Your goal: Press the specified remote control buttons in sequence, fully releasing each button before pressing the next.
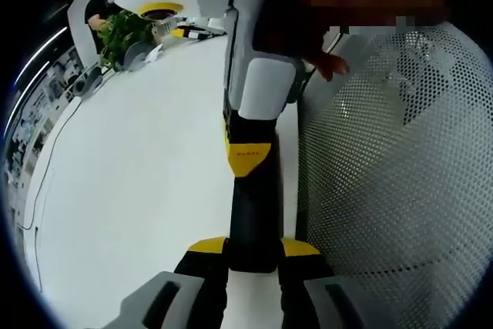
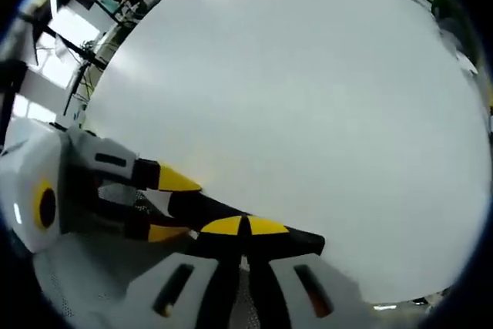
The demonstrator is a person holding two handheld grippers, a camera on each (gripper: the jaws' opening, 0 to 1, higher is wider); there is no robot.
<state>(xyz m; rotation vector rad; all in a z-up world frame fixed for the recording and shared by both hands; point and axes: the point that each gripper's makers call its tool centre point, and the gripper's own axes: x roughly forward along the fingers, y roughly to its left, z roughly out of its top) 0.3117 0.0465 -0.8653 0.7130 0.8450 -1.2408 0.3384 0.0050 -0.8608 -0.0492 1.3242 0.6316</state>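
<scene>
Plant (image 1: 123,32): we note green foliage at the upper left of the left gripper view, at the far edge of the table.
Table (image 1: 139,190): white top; it spreads across the right gripper view (image 2: 293,98) too.
Left gripper (image 1: 253,248): bottom centre of its own view, yellow-tipped jaws pinching the remote; in the right gripper view it enters from the left (image 2: 166,204).
Remote (image 1: 253,213): long black body, running up from the jaws at frame centre; in the right gripper view it lies under the jaw tips (image 2: 202,207).
Right gripper (image 2: 245,226): jaws pressed together, tip down on the remote; in the left gripper view it reaches down from the top (image 1: 250,150).
Mesh surface (image 1: 393,159): white, perforated, right of frame.
</scene>
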